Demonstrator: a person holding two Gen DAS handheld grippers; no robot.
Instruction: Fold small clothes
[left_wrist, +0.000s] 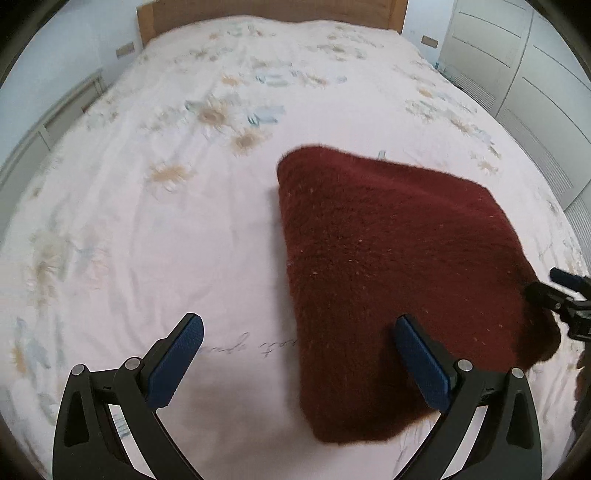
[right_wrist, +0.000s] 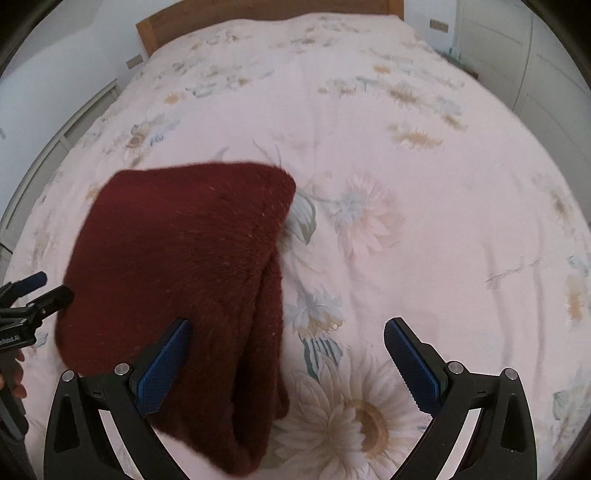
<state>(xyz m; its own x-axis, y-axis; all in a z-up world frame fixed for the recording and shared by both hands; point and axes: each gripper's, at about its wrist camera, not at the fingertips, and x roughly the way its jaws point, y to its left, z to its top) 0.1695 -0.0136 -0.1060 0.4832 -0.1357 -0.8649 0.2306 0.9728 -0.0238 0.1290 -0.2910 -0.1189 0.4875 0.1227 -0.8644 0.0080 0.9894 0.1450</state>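
On the floral bedspread (left_wrist: 147, 240), folded maroon sweater (left_wrist: 388, 277) between both wide-open, empty tools: left tool (left_wrist: 299, 354), right tool (right_wrist: 288, 354).

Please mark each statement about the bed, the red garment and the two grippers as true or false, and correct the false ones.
1. The dark red garment lies folded on the bed. True.
2. The left gripper is clamped on the garment. False: its jaws stand open, holding nothing.
3. The right gripper is open. True.
4. The bedsheet is plain blue. False: it is pale pink with flowers.
5. The headboard is wooden. True.
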